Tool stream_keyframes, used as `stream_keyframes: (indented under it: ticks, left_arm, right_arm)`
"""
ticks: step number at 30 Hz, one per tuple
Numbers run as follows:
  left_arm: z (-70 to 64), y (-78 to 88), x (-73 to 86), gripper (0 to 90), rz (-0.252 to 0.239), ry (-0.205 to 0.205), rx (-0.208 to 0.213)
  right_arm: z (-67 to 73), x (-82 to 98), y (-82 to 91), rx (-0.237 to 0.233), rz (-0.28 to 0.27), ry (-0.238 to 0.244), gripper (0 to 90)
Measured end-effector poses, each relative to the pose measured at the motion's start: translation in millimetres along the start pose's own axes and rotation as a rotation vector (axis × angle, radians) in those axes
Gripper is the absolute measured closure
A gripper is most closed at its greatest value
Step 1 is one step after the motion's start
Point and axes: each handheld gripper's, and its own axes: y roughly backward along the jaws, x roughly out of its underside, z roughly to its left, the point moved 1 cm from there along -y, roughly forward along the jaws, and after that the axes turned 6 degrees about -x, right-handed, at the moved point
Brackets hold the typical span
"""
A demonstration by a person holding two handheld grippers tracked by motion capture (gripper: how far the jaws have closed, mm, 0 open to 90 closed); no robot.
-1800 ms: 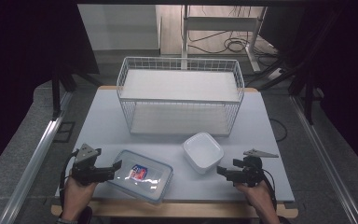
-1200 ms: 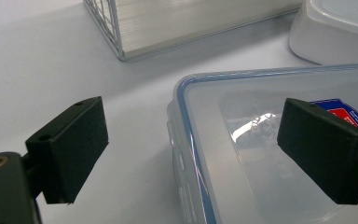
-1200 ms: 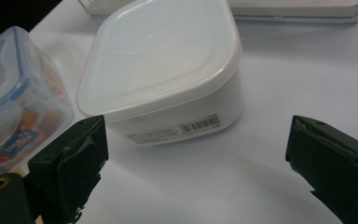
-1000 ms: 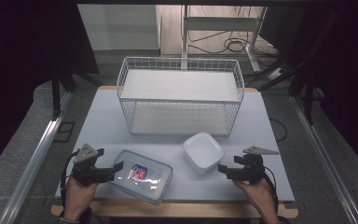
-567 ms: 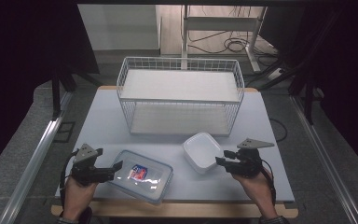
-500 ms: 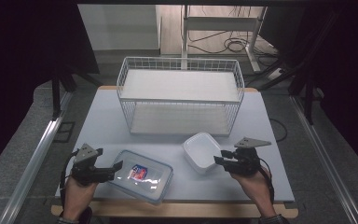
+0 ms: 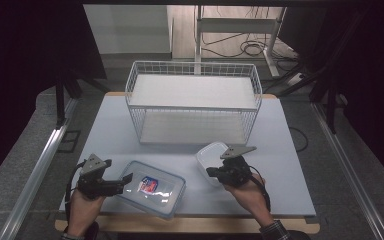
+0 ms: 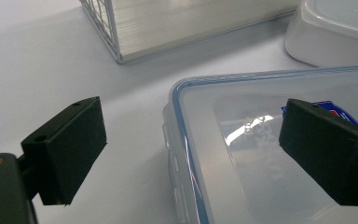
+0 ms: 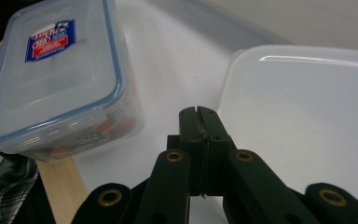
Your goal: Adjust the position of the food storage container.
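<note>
white tub (image 7: 214,155) partly hidden behind right gripper (image 7: 211,172); fingers (image 9: 198,122) pressed together.

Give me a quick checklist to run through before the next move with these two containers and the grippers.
1. Right gripper jaws empty: ok, shut, nothing between them.
2. Right gripper next to the white container: ok; contact cannot tell.
3. Left gripper open: ok, jaws wide apart.
4. Left gripper at the clear lidded box: ok, one jaw over its lid, nothing gripped.
5. Lid seated on the clear box: ok.
6. Wire basket unblocked: ok, upright behind both containers.
</note>
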Motion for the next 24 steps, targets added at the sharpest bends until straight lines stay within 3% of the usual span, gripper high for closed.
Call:
stream_keyframes:
  ticks: [4,8,11,17,24]
  left_arm:
    - [-0.4,-0.7,0.4,7.2,0.005,0.000,0.000]
    - [-1.3,-1.2,0.5,7.2,0.010,-0.009,-0.001]
    - [-1.3,-1.4,0.6,7.1,0.013,-0.010,-0.003]
    - [-0.7,-1.3,0.8,7.1,0.013,-0.002,-0.001]
    - [-0.7,-1.7,0.2,7.2,0.015,-0.004,0.000]
  right_arm:
    - [3.6,3.3,-11.3,-0.019,0.029,0.004,89.6]
    - [3.9,9.4,-17.5,0.014,0.072,0.025,89.7]
    - [1.6,12.2,-13.4,0.011,0.066,0.018,89.7]
    - [-8.3,23.3,5.5,0.083,0.069,0.008,89.7]
    - [-30.2,42.1,37.4,0.172,0.050,-0.071,89.7]
